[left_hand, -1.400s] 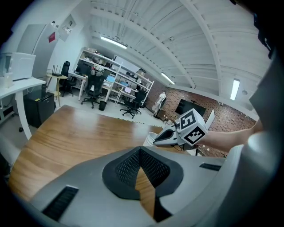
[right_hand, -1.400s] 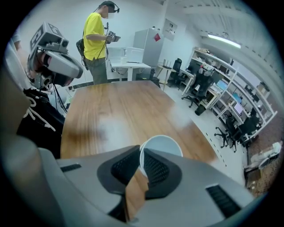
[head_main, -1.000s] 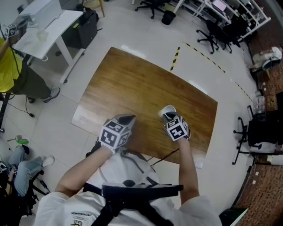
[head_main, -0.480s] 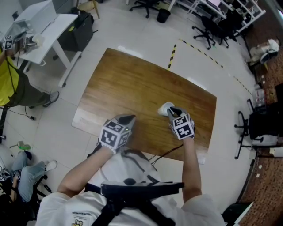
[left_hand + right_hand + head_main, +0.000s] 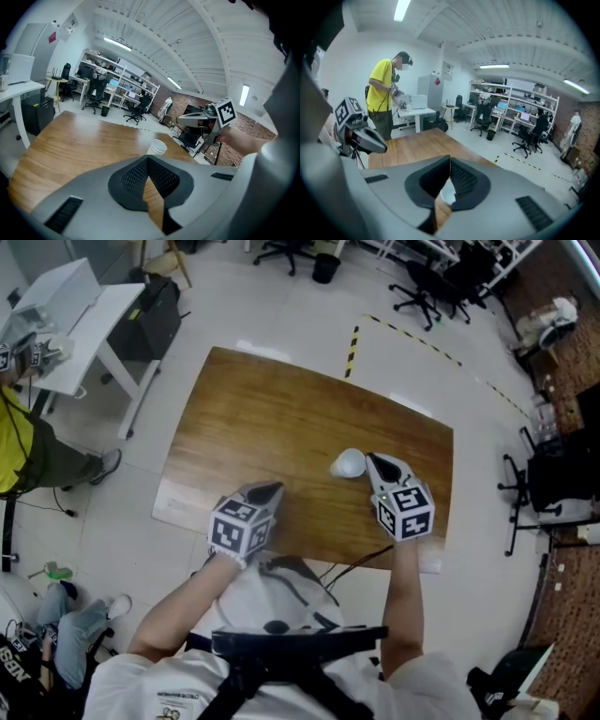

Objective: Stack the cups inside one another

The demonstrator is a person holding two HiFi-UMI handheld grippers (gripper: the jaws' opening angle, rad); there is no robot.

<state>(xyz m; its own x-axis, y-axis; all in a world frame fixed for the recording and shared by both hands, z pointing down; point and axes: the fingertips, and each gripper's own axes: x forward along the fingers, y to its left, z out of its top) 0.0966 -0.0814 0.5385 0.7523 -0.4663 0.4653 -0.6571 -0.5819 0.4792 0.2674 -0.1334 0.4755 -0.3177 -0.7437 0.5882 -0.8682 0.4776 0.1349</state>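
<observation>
A white cup stack [image 5: 349, 463] stands upright on the wooden table [image 5: 281, 418], right of centre; it also shows as the white cup [image 5: 157, 146] and, through the gap under my jaws, as the cup [image 5: 447, 194]. My right gripper [image 5: 376, 459] hangs above and just right of it, apart from it, jaws closing with nothing between them and their tips meeting. My left gripper [image 5: 272, 489] rests near the table's front edge, shut and empty, well left of the cup. The left gripper view shows the right gripper [image 5: 180, 121] raised over the cup.
A person in a yellow shirt [image 5: 386, 89] works at a white desk [image 5: 84, 324] off the table's left side. Office chairs [image 5: 427, 282] and shelves stand beyond the far edge. Yellow-black tape [image 5: 351, 338] marks the floor.
My right gripper has let go of the cup's rim, lifted up and away to the right, and its jaws have come together. The cup stays on the table. My left gripper has not moved.
</observation>
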